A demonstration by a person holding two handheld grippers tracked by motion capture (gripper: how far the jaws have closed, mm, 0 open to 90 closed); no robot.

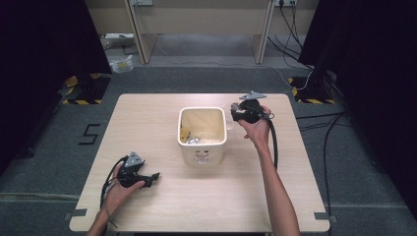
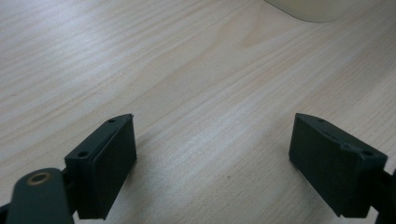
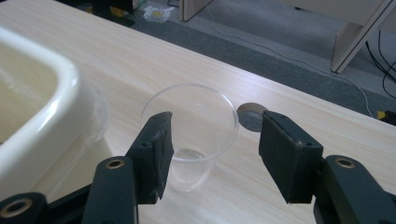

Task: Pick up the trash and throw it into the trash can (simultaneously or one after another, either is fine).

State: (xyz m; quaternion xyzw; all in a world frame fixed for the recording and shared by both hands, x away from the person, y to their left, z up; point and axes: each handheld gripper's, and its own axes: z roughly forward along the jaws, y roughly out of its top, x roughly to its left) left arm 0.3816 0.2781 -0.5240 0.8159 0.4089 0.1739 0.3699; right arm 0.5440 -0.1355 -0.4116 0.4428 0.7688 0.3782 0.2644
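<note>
A clear plastic cup (image 3: 198,116) stands upright on the wooden table just beside a cream square bin (image 3: 51,107). My right gripper (image 3: 215,154) is open with its jaws on either side of the cup; the left jaw is close against its wall and the right jaw stands a little apart from it. From above, the right gripper (image 1: 236,115) sits at the bin's (image 1: 201,155) far right corner. My left gripper (image 1: 153,178) rests low at the table's front left, open (image 2: 212,154), with bare wood between its jaws.
The bin holds some crumpled wrappers (image 1: 194,140) at its bottom. A round grey disc (image 3: 251,119) is set in the table top behind the cup. The bin's base (image 2: 317,9) shows ahead of the left gripper. Cables and desk legs lie on the floor beyond.
</note>
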